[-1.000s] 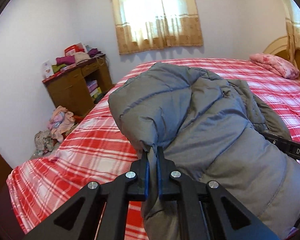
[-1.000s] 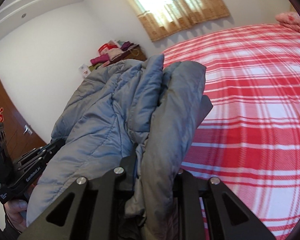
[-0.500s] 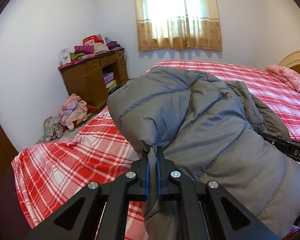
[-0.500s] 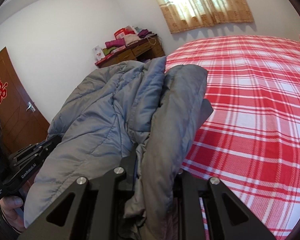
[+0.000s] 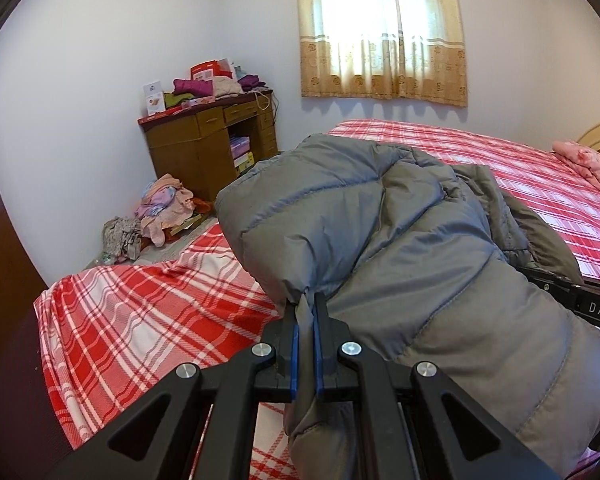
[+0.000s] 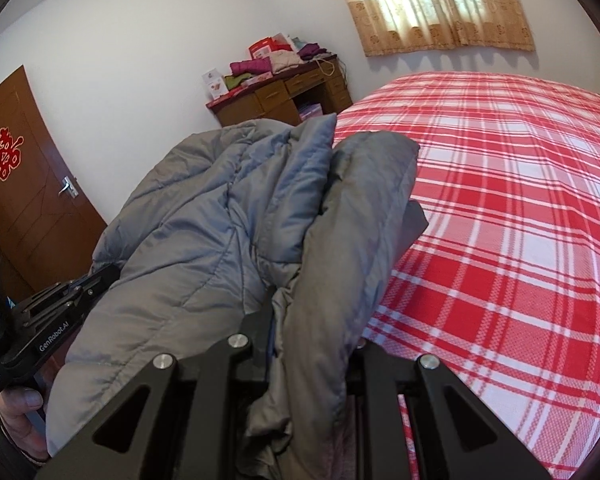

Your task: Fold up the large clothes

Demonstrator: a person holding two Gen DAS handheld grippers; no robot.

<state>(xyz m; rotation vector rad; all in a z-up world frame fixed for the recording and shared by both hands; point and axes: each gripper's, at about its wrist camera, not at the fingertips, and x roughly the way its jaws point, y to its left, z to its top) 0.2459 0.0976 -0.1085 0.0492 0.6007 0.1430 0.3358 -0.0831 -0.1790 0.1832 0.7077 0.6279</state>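
Observation:
A grey puffer jacket (image 5: pixel 400 248) hangs bunched between both grippers, held up above the bed (image 5: pixel 148 312). My left gripper (image 5: pixel 305 308) is shut on a thin edge of the jacket. My right gripper (image 6: pixel 308 320) is shut on a thick fold of the jacket (image 6: pixel 236 216), which covers its fingertips. The left gripper's body also shows at the lower left of the right wrist view (image 6: pixel 56 320), and the right gripper's body at the right edge of the left wrist view (image 5: pixel 580 300).
The bed has a red and white plaid cover (image 6: pixel 500 208) and a pink pillow (image 5: pixel 588 160) at its head. A wooden desk (image 5: pixel 212 140) piled with clothes stands by the wall, clothes (image 5: pixel 160 208) lie on the floor, and a brown door (image 6: pixel 20 184) is at left.
Both grippers have lifted and swung with the jacket, so more of the floor, desk and door shows. The grips on the jacket have not changed.

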